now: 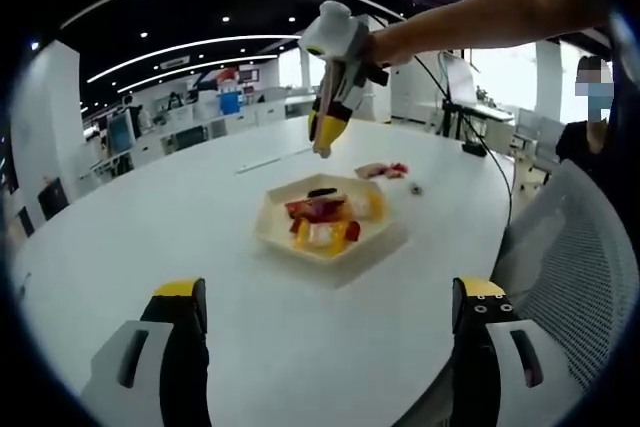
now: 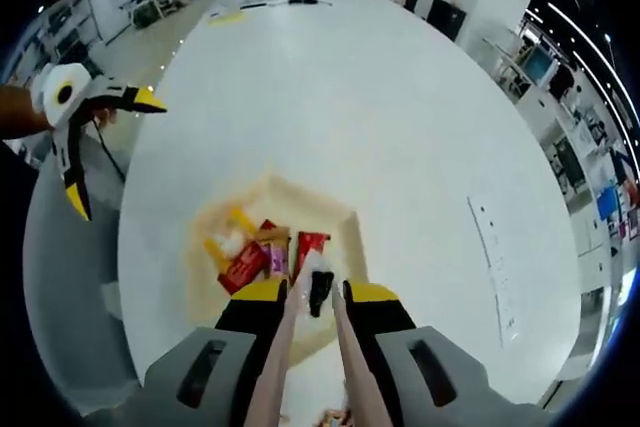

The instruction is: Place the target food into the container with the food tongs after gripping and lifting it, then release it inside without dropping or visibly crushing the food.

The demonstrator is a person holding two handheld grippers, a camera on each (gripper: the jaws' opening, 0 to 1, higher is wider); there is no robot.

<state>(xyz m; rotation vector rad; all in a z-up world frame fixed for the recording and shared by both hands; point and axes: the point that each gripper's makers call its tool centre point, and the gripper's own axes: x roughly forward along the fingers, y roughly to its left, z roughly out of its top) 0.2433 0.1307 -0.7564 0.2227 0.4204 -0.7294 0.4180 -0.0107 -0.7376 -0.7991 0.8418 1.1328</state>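
A pale hexagonal container [image 1: 275, 230] sits mid-table and holds red, yellow and white wrapped food pieces [image 1: 322, 223]. A small dark piece [image 1: 322, 191] lies at its far side. My right gripper [image 2: 317, 292] is shut on the food tongs [image 2: 283, 347], whose two pale arms run up between its jaws. From the left gripper view, the right gripper [image 1: 325, 132] hangs above the container's far edge, with the tongs' tips clear of the food. In the right gripper view the dark piece [image 2: 320, 294] shows between the tongs' tips, over the container [image 2: 350, 222]. My left gripper [image 1: 330, 292] is open and holds nothing.
More red and pink food [image 1: 383, 170] lies on the white table [image 1: 150, 227] beyond the container, beside a small dark object [image 1: 415, 188]. A mesh chair [image 1: 565, 247] stands at the table's right edge. A person's arm [image 1: 470, 22] holds the right gripper. The left gripper [image 2: 112, 152] is left of the table.
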